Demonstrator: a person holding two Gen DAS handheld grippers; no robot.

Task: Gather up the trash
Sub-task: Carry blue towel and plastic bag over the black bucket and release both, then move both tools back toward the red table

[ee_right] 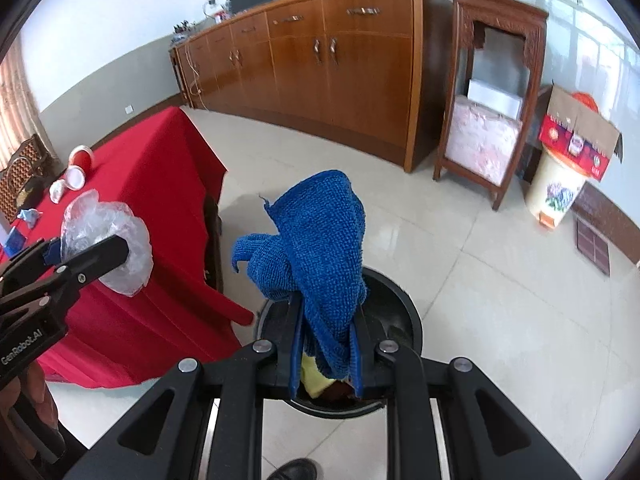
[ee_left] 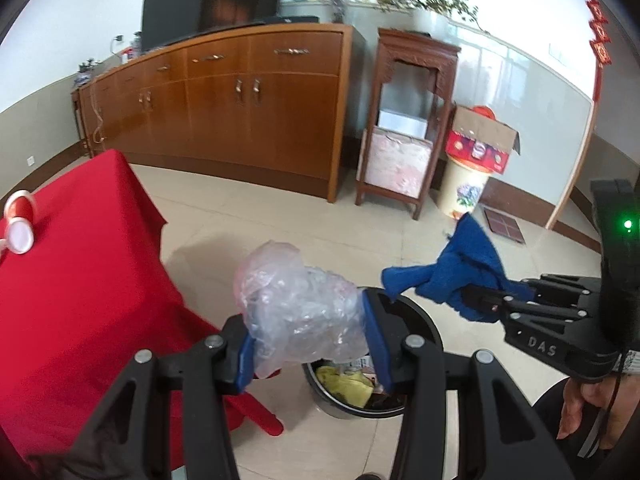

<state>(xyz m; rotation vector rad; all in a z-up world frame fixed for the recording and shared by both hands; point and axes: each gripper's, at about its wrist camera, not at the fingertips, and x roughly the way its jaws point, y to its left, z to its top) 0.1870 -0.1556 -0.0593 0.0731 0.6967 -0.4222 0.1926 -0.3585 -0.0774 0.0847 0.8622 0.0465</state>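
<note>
The left gripper (ee_left: 310,344), jaws clamped on a plastic bag (ee_left: 296,304), and the right gripper (ee_right: 326,354), jaws clamped on a blue cloth (ee_right: 316,240), hang right above the open trash bin (ee_left: 424,320).

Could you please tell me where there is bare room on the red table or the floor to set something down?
The near half of the red table is bare cloth; its far end is crowded with cups and scraps. The floor is open between the bin and the wooden stand.
</note>
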